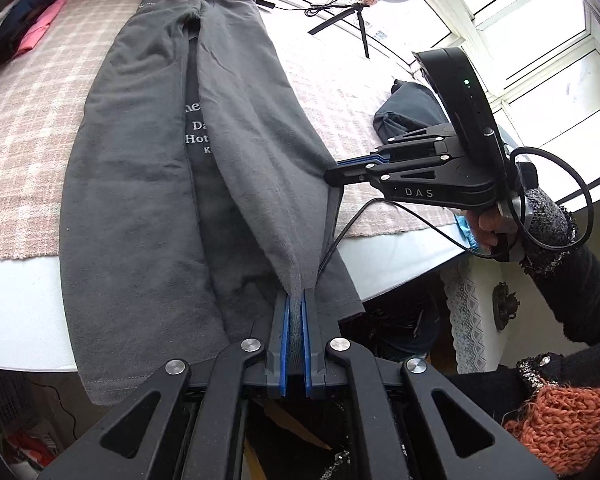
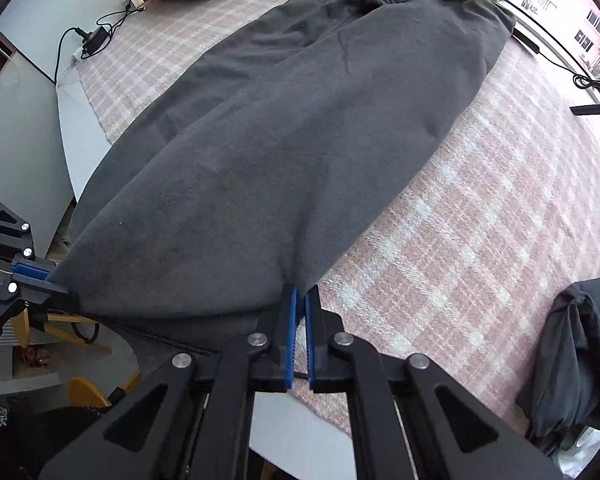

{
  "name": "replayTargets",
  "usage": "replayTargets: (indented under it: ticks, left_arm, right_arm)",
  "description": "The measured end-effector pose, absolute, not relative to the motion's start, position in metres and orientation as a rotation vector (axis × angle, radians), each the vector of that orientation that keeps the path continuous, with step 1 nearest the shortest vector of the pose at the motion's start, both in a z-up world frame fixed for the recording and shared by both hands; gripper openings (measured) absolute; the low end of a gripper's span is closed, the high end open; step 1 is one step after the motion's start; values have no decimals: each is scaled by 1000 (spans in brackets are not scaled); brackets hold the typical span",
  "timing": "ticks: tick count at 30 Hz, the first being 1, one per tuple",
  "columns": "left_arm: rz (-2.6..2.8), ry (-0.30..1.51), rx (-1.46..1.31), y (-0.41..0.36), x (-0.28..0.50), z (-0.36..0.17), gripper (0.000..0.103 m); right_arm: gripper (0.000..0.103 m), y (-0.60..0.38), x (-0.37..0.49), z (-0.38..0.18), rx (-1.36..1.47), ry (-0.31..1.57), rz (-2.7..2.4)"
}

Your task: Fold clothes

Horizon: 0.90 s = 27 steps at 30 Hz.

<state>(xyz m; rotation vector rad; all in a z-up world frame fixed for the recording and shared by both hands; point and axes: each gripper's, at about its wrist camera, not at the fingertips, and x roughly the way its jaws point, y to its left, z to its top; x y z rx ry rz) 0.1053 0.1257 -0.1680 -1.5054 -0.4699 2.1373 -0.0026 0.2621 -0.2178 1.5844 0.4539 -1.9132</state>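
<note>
Grey shirt, long axis running away toward window, hem clamped by left tool and right tool.

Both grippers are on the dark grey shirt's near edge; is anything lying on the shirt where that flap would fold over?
Nothing visible. The left gripper and right gripper pinch the grey shirt; its top surface looks bare. The folded dark garment lies apart on the plaid cloth.
</note>
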Motion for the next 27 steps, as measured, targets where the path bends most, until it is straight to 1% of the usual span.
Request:
replayTargets:
  ticks: [2, 3, 4, 5, 6, 9, 11, 15, 16, 18, 19, 20, 21, 22, 23, 25, 26, 27]
  left_arm:
    - [2126, -459, -1485, 133, 105, -166, 5]
    - [2121, -446, -1500, 136, 103, -172, 5]
    - [2118, -428, -1534, 138, 101, -180, 5]
    - [2115, -409, -1583, 139, 98, -192, 5]
    - [2108, -396, -1623, 139, 97, -203, 5]
    - [2098, -417, -1676, 133, 97, -221, 5]
    - [2099, -438, -1673, 130, 99, -222, 5]
    - [2105, -420, -1676, 127, 99, -221, 5]
    - [2105, -420, -1679, 126, 99, -220, 5]
    - [2103, -412, -1674, 124, 99, -218, 5]
    - [2102, -407, -1670, 123, 99, -217, 5]
    - [2101, -402, -1667, 123, 98, -215, 5]
    - [2100, -400, -1663, 122, 97, -215, 5]
    - [2099, -400, -1662, 122, 96, -215, 5]
    - [2100, -394, -1665, 122, 95, -216, 5]
    - [2099, -373, -1674, 124, 94, -219, 5]
    - [2095, -366, -1679, 124, 94, -221, 5]
    - [2092, -362, -1683, 125, 94, -222, 5]
  right_arm:
    - [5, 273, -5, -205, 1590, 402, -1923]
    - [11, 275, -7, -206, 1612, 364, -1916]
    - [23, 276, -9, -209, 1645, 329, -1905]
    - [28, 277, -10, -213, 1671, 295, -1898]
    - [30, 278, -7, -214, 1667, 268, -1900]
    - [30, 271, 12, -206, 1569, 341, -1966]
    - [30, 270, 43, -201, 1460, 398, -1962]
    - [30, 266, 109, -205, 1365, 393, -1871]
    - [30, 267, 122, -208, 1396, 377, -1836]
    - [30, 281, 144, -215, 1548, 246, -1716]
    - [30, 296, 153, -216, 1616, 119, -1650]
    - [30, 320, 158, -211, 1667, -52, -1599]
    - [30, 339, 162, -204, 1686, -124, -1602]
    - [30, 350, 165, -195, 1682, -112, -1640]
    - [30, 352, 168, -189, 1640, -48, -1712]
    - [30, 335, 174, -180, 1462, 190, -1912]
    - [30, 324, 175, -182, 1387, 273, -1968]
    - [30, 312, 175, -190, 1334, 318, -1987]
